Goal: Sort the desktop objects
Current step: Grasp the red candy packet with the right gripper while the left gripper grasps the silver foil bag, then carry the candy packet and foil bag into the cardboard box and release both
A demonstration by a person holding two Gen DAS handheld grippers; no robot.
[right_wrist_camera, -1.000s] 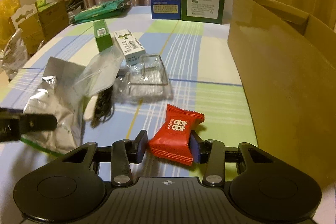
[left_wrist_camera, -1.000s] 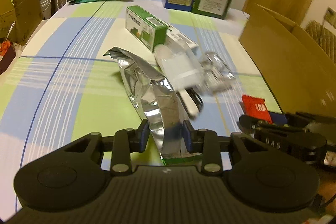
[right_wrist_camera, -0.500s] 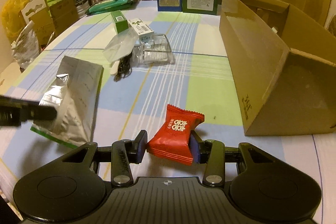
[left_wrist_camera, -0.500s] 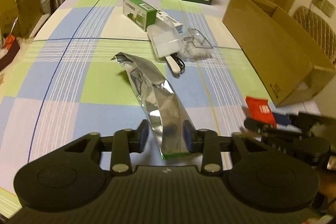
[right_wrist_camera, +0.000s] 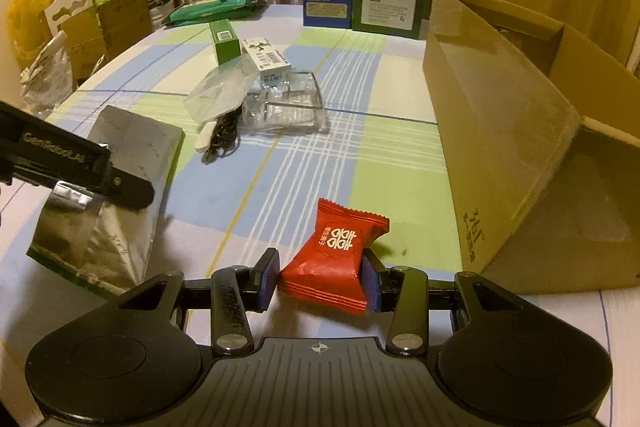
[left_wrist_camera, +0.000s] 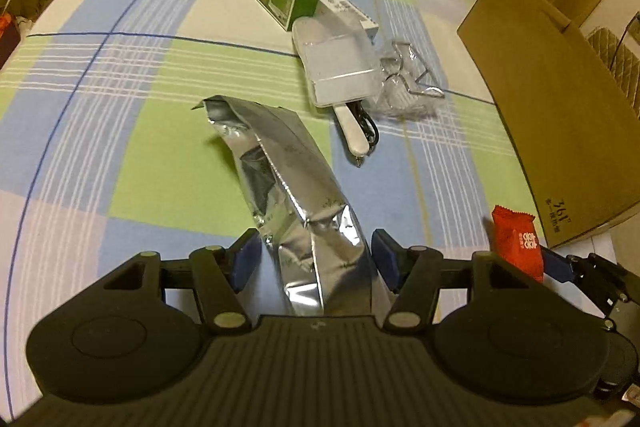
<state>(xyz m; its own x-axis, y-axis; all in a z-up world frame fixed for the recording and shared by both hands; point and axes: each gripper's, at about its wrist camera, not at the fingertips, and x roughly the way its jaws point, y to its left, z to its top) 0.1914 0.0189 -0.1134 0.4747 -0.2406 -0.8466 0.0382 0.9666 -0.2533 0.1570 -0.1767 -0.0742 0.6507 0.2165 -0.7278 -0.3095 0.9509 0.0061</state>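
Filling the right of both views, the open cardboard box (right_wrist_camera: 520, 131) stands on the checked tablecloth (left_wrist_camera: 120, 75). Lower centre of the left wrist view, the silver foil pouch (left_wrist_camera: 288, 187) lies between the spread pads of the left gripper (left_wrist_camera: 316, 263), whose jaws have just been opening; gaps show on both sides, so nothing presses it. Clamped in the right gripper (right_wrist_camera: 320, 277) at the bottom centre of its view is the red candy packet (right_wrist_camera: 338, 255), pinched from both sides, near the box's corner.
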